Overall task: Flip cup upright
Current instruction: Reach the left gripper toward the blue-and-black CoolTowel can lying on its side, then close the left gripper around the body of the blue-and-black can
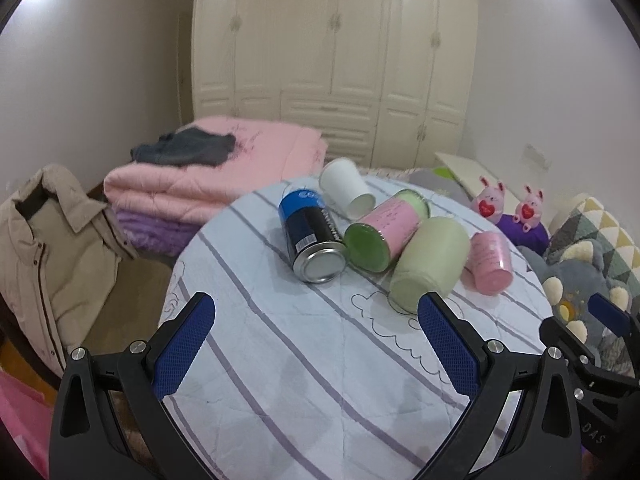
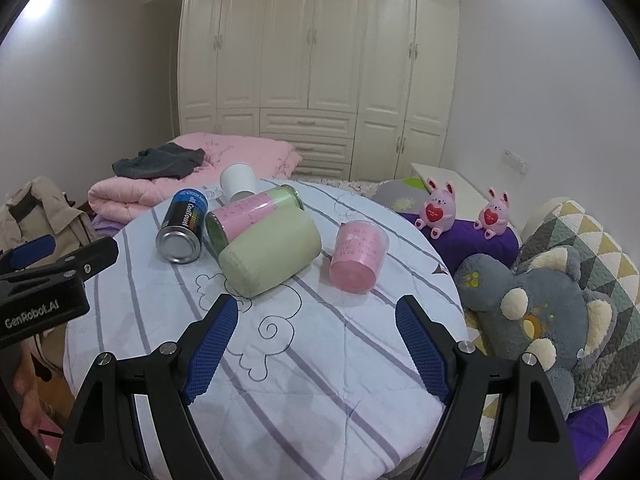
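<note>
Several containers lie on their sides on a round table with a striped cloth (image 1: 280, 360) (image 2: 320, 360): a white paper cup (image 1: 346, 192) (image 2: 238, 182), a blue-black can (image 1: 312, 236) (image 2: 182, 226), a pink-and-green can (image 1: 384, 232) (image 2: 252, 216), a pale green cup (image 1: 430, 264) (image 2: 270, 254) and a small pink cup (image 1: 490, 262) (image 2: 358, 256). My left gripper (image 1: 316, 344) is open and empty, in front of the group. My right gripper (image 2: 316, 346) is open and empty, in front of the green and pink cups.
A folded pink quilt (image 1: 208, 176) with a dark garment lies behind the table, a beige jacket (image 1: 48, 248) to the left. A grey plush toy (image 2: 532, 312) and two pink bunny figures (image 2: 438, 208) sit to the right. A cream wardrobe (image 2: 316, 60) fills the back wall.
</note>
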Tool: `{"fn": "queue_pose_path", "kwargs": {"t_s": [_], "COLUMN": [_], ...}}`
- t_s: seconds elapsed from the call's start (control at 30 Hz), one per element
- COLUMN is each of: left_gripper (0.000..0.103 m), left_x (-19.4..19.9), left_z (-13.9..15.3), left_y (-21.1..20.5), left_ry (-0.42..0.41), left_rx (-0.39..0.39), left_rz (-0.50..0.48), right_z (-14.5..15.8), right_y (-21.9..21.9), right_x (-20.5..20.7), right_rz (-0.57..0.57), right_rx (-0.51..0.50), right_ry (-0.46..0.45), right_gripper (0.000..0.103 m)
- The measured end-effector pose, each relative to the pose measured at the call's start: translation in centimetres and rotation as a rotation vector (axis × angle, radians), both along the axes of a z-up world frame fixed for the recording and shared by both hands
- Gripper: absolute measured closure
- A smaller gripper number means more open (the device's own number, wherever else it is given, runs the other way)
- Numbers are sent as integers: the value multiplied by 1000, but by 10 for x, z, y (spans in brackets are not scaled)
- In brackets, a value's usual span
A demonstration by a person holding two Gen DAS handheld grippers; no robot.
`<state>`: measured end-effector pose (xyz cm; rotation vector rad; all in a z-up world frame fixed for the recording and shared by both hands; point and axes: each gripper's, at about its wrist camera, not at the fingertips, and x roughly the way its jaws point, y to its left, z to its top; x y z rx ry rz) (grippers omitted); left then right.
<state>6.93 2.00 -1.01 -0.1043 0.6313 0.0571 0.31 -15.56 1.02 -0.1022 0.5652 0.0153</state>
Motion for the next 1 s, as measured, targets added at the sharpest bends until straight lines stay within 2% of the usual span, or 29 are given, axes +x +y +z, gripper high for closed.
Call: {"fn": "queue_pose_path", "kwargs": {"t_s": [0.2,0.4,0.5,0.63,1.0], "left_gripper": [1,1,1,1,1], "left_x": [39,85,107,136,196], "left_z": [-2,-5,-7,-10,-37], "left_y": [1,5,4,10,27], "left_ry": [87,181,212,274,444], "left_rx": [-5,-51,-32,-45,-77], "left_rz": [28,21,41,70,172], "right_z": [4,7,9,12,4], "right_y": [-1,2,6,9,33], "right_x": [26,61,80,106,166], "right_rz": [14,50,69,111,212], "right_rx": [8,-2,-38,-33,-111], "right_ry": [30,94,116,136,173], "right_gripper": [21,21,21,21,21]}}
